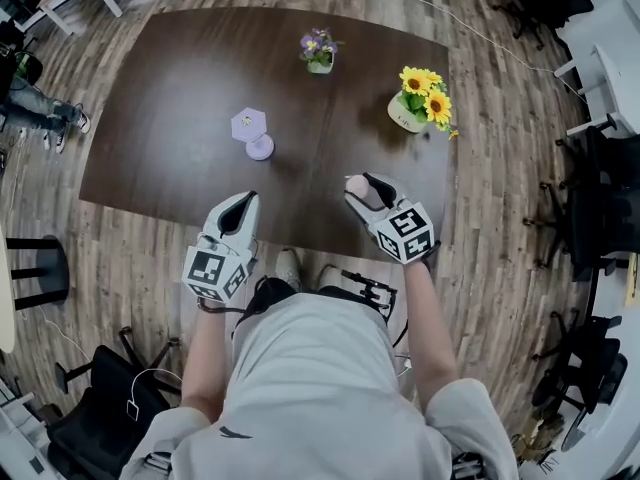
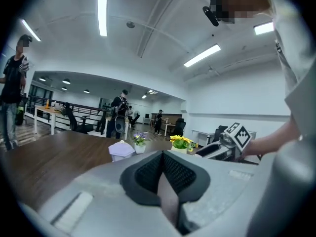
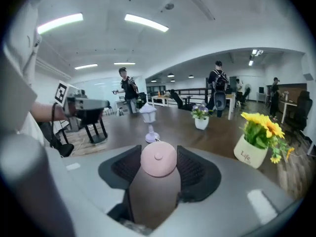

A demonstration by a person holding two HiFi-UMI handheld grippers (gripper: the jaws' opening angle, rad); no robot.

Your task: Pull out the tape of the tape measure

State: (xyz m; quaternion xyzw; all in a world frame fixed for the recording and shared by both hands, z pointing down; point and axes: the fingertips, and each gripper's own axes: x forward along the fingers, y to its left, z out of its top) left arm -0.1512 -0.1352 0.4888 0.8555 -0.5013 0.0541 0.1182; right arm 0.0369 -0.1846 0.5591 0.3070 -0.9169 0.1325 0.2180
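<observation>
A round pink tape measure (image 3: pixel 159 159) sits between the pads of my right gripper (image 3: pixel 159 169), which press on its two sides. No tape shows pulled out of it. In the head view this gripper (image 1: pixel 366 190) hovers over the near edge of the dark wooden table (image 1: pixel 160 98), with the pink case (image 1: pixel 355 185) at its tips. My left gripper (image 1: pixel 238 210) hangs to the left at about the same height, over the table's near edge. Its pads (image 2: pixel 148 174) meet with nothing between them.
On the table stand a lilac lamp-shaped ornament (image 1: pixel 251 131), a small pot of purple flowers (image 1: pixel 319 51) and a white pot of sunflowers (image 1: pixel 419 99). Office chairs (image 1: pixel 600 198) surround the table, and people stand far back in the room (image 3: pixel 217 90).
</observation>
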